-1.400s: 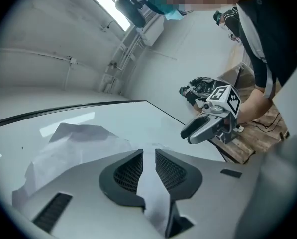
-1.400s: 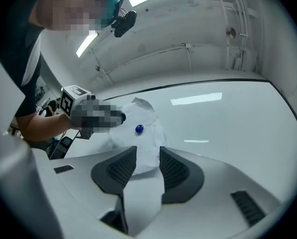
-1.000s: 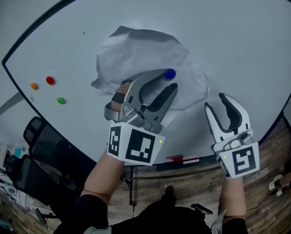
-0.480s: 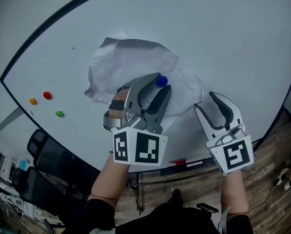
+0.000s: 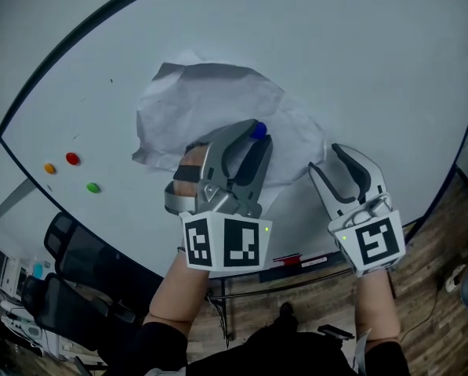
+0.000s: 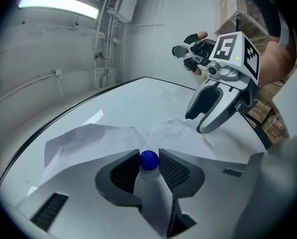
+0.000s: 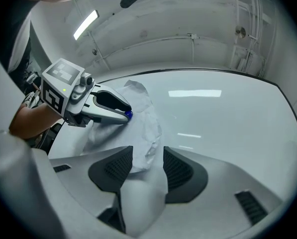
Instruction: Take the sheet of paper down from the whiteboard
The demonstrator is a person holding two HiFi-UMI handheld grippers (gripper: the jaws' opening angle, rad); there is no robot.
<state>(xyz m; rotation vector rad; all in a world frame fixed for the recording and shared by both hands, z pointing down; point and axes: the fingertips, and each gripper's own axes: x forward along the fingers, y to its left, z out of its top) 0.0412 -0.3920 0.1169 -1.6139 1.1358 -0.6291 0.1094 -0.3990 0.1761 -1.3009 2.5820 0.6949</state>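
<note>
I find the sheet of paper (image 5: 210,100), light, limp and tear-prone, pinned to the whiteboard (image 5: 359,45) by a blue magnet (image 6: 148,160), onto which my left claw (image 5: 257,133) has just been closing, while my right claw (image 7: 147,156) gapes wide at its near edge, the sensible hold.

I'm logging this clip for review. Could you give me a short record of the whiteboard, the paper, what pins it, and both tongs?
Surface: white whiteboard
Sheet: crumpled white sheet of paper, not yet taken off the board
Fastener: round blue magnet, on the sheet
Left tongs: have just been closing, now shut on the round blue magnet
Right tongs: have just opened wider, now open; the sheet's edge lies between them, not pinched
Spare magnets: orange magnet, red magnet, green magnet, on the board to the left of the sheet
</note>
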